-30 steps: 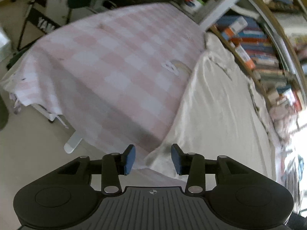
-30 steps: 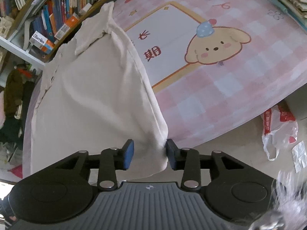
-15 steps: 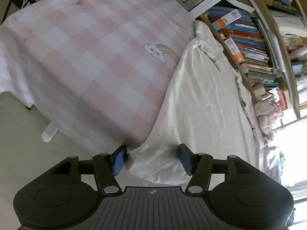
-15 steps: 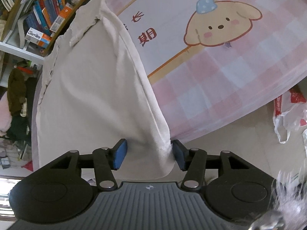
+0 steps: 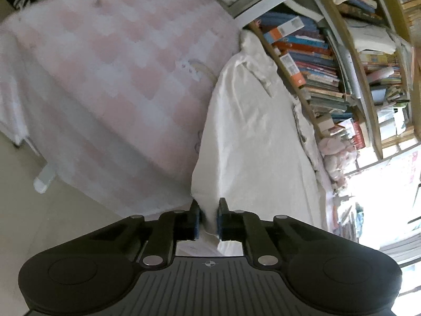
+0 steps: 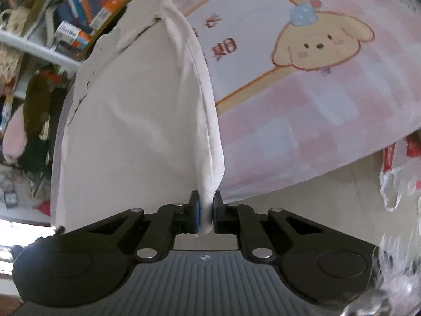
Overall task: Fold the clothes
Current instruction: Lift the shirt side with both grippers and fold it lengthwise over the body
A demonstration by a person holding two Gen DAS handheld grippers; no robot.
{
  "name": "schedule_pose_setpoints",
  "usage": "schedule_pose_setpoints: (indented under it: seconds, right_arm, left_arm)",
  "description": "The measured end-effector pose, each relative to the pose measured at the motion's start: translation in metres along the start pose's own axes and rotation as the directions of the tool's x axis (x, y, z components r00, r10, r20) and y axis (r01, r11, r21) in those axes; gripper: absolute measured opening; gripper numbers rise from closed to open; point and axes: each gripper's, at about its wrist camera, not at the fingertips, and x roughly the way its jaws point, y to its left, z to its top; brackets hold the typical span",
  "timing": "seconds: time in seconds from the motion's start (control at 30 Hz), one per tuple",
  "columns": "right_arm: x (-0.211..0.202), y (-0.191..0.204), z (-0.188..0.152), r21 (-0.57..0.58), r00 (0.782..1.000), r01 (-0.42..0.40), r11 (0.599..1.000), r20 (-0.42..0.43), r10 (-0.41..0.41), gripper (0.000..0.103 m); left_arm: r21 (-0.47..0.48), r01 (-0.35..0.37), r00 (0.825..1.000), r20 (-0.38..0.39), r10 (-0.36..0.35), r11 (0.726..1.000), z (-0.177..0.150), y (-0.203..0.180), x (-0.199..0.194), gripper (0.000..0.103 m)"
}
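Both grippers are clamped on the near hem of the shirt (image 5: 252, 137): the left gripper (image 5: 208, 217) has its blue pads nearly together with a bunch of white fabric between them, and the right gripper (image 6: 205, 214) is pinched tight on the opposite corner. The shirt lies on the pink checked cloth (image 5: 110, 60), running up toward 12 o'clock, collar end by the bookshelf (image 5: 323, 60). In the right view a cartoon puppy print (image 6: 323, 44) sits around 2 o'clock, just beside the shirt.
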Motion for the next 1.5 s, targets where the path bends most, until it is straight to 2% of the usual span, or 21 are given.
schedule_pose_setpoints:
  seconds: [0.1,0.3,0.7,0.87,0.97,1.07,1.17,1.3,1.43,1.5]
  right_arm:
    - [-0.006,-0.003,-0.007,0.019,1.0,-0.016,1.0,0.018,0.015,0.008]
    - [-0.018,-0.008,-0.02,0.077,0.998,-0.029,0.997,0.051,0.025,0.008]
    - [-0.057,-0.027,-0.073,0.144,0.999,-0.008,0.99,0.037,0.003,0.008]
    - [-0.058,-0.031,-0.086,0.2,1.0,-0.01,0.98,0.03,0.004,0.008]
    - [-0.063,-0.019,-0.077,0.209,0.995,-0.056,0.976,0.088,0.038,0.008]
    - [-0.07,-0.004,-0.062,0.208,0.981,-0.119,0.971,0.174,0.083,0.008]
    - [-0.077,0.011,-0.048,0.202,0.957,-0.182,0.962,0.26,0.126,0.008]
    - [-0.085,0.032,-0.027,0.183,0.912,-0.256,0.949,0.371,0.175,0.008]
    - [-0.089,0.059,0.0,0.146,0.862,-0.277,0.95,0.475,0.178,0.008]
    - [-0.088,0.071,0.014,0.131,0.844,-0.273,0.953,0.509,0.171,0.008]
  left_arm:
    - [-0.01,-0.019,1.0,-0.012,0.019,1.0,0.003,-0.003,-0.001,0.009]
    - [-0.026,0.009,0.999,-0.049,-0.01,1.0,0.0,-0.003,-0.011,0.009]
    - [-0.031,0.033,0.987,-0.159,-0.037,0.999,-0.032,0.009,-0.043,0.009]
    - [-0.024,0.105,0.988,-0.116,-0.107,0.994,-0.014,0.003,-0.043,0.009]
    - [-0.017,0.152,0.985,-0.083,-0.153,0.988,0.0,-0.001,-0.043,0.009]
    - [-0.008,0.199,0.979,-0.051,-0.2,0.98,0.014,-0.006,-0.042,0.009]
    - [0.001,0.247,0.969,-0.015,-0.247,0.969,0.028,-0.01,-0.04,0.009]
    - [0.014,0.303,0.952,0.049,-0.303,0.953,0.053,-0.022,-0.026,0.009]
    - [0.056,0.312,0.946,0.075,-0.316,0.948,0.078,-0.037,-0.016,0.009]
    - [0.052,0.327,0.939,0.094,-0.33,0.944,0.091,-0.043,-0.011,0.009]
